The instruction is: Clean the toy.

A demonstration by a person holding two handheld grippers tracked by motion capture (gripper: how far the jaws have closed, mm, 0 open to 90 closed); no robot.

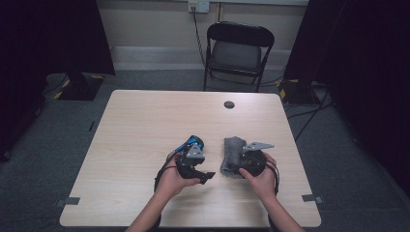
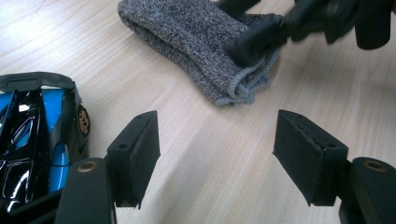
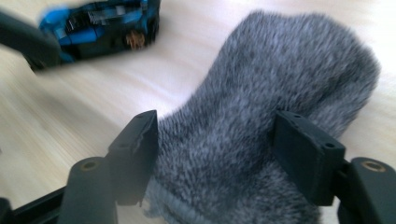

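A folded grey sock point(image 1: 231, 153) lies on the light wooden table point(image 1: 145, 121), right of centre. My right gripper point(image 3: 217, 154) is down over the sock's point(image 3: 261, 93) near end, one jaw at each side, and the pads do not visibly squeeze it. A blue and black toy car point(image 1: 194, 143) sits to the left of the sock. Next to the car point(image 2: 37, 135), my left gripper point(image 2: 217, 154) hovers open over bare wood, aimed toward the sock point(image 2: 196, 42). The left gripper view also takes in the right gripper point(image 2: 261, 37) at the sock's end.
A round dark grommet point(image 1: 229, 104) is set in the table near its far edge. A black folding chair point(image 1: 239, 48) stands behind the table. Dark curtains hang at both sides, and cables lie on the floor at the right.
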